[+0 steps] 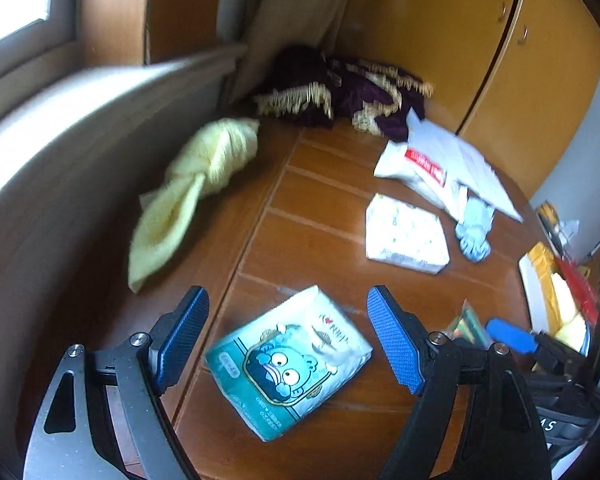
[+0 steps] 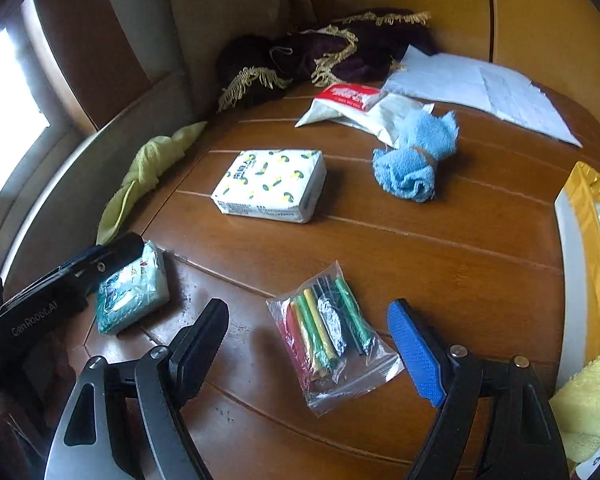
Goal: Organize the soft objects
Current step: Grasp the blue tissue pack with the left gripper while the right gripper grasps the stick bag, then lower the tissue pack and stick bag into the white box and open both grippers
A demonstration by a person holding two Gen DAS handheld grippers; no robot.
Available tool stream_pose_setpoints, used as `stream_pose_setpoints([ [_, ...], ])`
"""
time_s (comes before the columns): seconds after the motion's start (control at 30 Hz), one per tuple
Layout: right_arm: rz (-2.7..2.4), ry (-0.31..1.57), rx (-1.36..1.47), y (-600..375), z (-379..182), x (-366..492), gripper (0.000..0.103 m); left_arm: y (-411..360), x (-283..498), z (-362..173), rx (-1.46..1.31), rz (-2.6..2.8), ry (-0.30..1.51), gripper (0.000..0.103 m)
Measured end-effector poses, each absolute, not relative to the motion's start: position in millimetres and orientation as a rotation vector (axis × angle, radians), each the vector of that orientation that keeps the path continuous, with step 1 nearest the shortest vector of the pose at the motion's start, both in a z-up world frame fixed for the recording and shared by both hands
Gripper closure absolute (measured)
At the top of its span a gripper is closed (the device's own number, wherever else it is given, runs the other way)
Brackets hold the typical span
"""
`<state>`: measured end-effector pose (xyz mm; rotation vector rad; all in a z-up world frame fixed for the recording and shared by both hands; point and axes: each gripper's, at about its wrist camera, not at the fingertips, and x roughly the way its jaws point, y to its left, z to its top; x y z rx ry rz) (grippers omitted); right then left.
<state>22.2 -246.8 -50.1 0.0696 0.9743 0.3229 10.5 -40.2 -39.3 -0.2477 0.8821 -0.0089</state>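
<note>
A teal tissue pack with a cartoon face (image 1: 290,362) lies on the wooden table (image 1: 320,240), between the wide-apart fingers of my open left gripper (image 1: 288,340). The same teal pack (image 2: 132,292) shows beside the left gripper's body in the right wrist view. My right gripper (image 2: 312,344) is open over a clear zip bag of coloured sticks (image 2: 328,332). A white tissue pack with lemon print (image 2: 270,184), a rolled blue cloth (image 2: 416,160) and a knotted yellow-green cloth (image 1: 188,188) lie farther back.
A dark purple fringed cloth (image 1: 340,88) is heaped in the back corner by a curtain. A white and red plastic bag (image 2: 352,104) and papers (image 2: 480,88) lie at the back right. At the right edge stands a box (image 2: 580,240) holding yellow towels (image 2: 592,396). Wooden cupboards stand behind.
</note>
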Motion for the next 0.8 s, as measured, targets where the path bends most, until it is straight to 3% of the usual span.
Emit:
stream_pose_setpoints([
  [0.17, 0.305, 0.944, -0.024, -233.0, -50.3, 12.0, 0.051, -45.1, -5.0, -47.8, -0.246, -0.075, 0.939, 0.021],
  [0.23, 0.293, 0.935, -0.064, -227.9, -50.6, 7.6, 0.057, -48.0, -15.2, -47.6, -0.231, -0.105, 0.955, 0.021],
  [0.4, 0.276, 0.921, -0.101, -223.0, -51.7, 4.0, 0.060, -45.7, -24.2, -41.7, -0.205, -0.117, 0.943, 0.021],
  [0.5, 0.256, 0.918, -0.085, -228.4, -50.6, 3.6, 0.079, -47.7, -20.6, -42.5, -0.190, -0.054, 0.923, 0.021],
  [0.67, 0.277, 0.924, -0.013, -240.4, -49.7, 2.0, 0.085, -61.2, -18.3, -50.1, -0.113, -0.012, 0.914, 0.021],
  [0.8, 0.328, 0.941, 0.079, -249.3, -49.0, -0.2, 0.086, -68.5, -21.8, -51.1, -0.093, -0.004, 0.893, 0.047],
])
